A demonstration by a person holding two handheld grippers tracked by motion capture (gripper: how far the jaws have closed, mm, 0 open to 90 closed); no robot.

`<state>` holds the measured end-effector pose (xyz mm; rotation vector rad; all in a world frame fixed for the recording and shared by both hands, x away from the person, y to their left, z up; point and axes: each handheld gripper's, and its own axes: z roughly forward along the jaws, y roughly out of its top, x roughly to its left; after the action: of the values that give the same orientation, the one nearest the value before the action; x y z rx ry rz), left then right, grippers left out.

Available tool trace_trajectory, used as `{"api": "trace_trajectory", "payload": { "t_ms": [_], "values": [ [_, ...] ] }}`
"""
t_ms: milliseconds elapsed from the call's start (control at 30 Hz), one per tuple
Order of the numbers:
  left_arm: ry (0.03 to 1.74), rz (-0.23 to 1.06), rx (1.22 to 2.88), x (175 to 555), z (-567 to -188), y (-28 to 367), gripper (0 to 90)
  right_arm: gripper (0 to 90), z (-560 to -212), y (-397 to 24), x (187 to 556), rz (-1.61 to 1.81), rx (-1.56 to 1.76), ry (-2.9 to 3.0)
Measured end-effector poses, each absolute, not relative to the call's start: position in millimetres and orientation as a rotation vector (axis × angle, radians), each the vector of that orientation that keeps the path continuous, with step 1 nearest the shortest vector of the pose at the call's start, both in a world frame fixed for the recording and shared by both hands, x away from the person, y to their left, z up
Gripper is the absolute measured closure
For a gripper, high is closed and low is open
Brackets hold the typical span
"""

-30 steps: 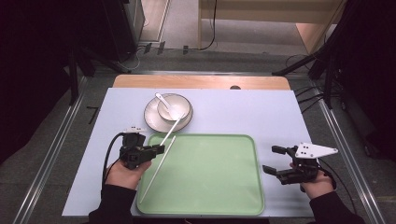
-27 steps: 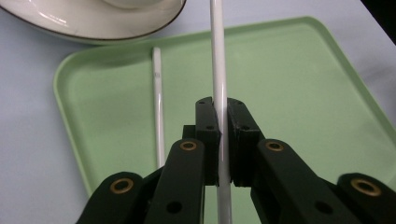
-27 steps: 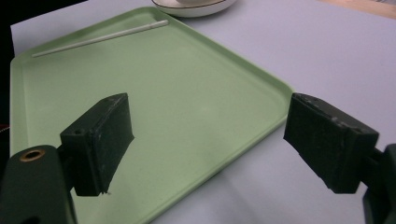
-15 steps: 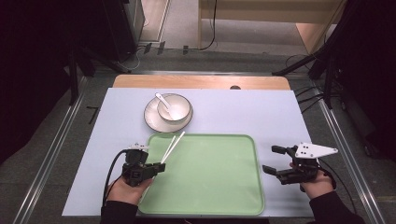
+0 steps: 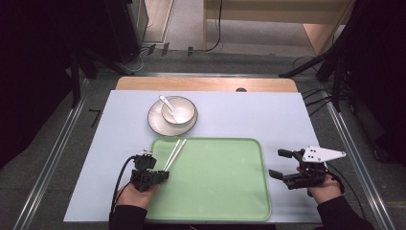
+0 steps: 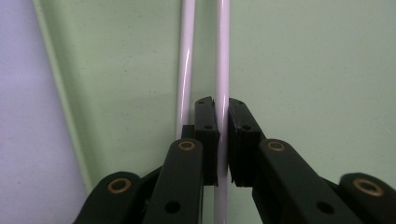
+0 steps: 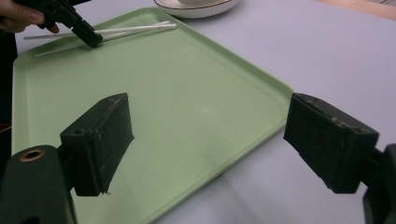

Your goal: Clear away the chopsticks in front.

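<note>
Two white chopsticks (image 5: pixel 175 150) lie slanted over the left part of the green tray (image 5: pixel 215 191), their far ends near its rim. My left gripper (image 5: pixel 163 175) is shut on them at their near end. In the left gripper view one chopstick (image 6: pixel 222 46) is pinched between the pads, and the other chopstick (image 6: pixel 187 56) runs just outside the left pad. My right gripper (image 5: pixel 276 163) stands open beside the tray's right edge with nothing between its fingers. The right gripper view shows its own wide-open gripper (image 7: pixel 210 121), the tray (image 7: pixel 187 93), and far off the left gripper (image 7: pixel 86 35) on the chopsticks (image 7: pixel 133 29).
A white bowl (image 5: pixel 178 112) with a white spoon in it sits on a plate just beyond the tray's far left corner. The tray lies on a pale blue table cover (image 5: pixel 268 115). A wooden strip runs along the table's far edge.
The left hand has drawn back toward the person and sunk, bringing the chopsticks down over the tray's left part. The right gripper has stayed where it was.
</note>
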<state>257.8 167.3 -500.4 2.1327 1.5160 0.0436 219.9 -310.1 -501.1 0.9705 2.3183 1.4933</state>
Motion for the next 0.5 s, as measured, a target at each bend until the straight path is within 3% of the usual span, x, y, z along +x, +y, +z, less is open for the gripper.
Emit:
{"api": "trace_trajectory", "payload": {
  "t_ms": [500],
  "values": [
    [1.502,0.028,2.155,258.5,-498.8,169.9,79.6,16.1,-501.4,-309.9,220.2,1.492,0.972,2.322]
  ]
}}
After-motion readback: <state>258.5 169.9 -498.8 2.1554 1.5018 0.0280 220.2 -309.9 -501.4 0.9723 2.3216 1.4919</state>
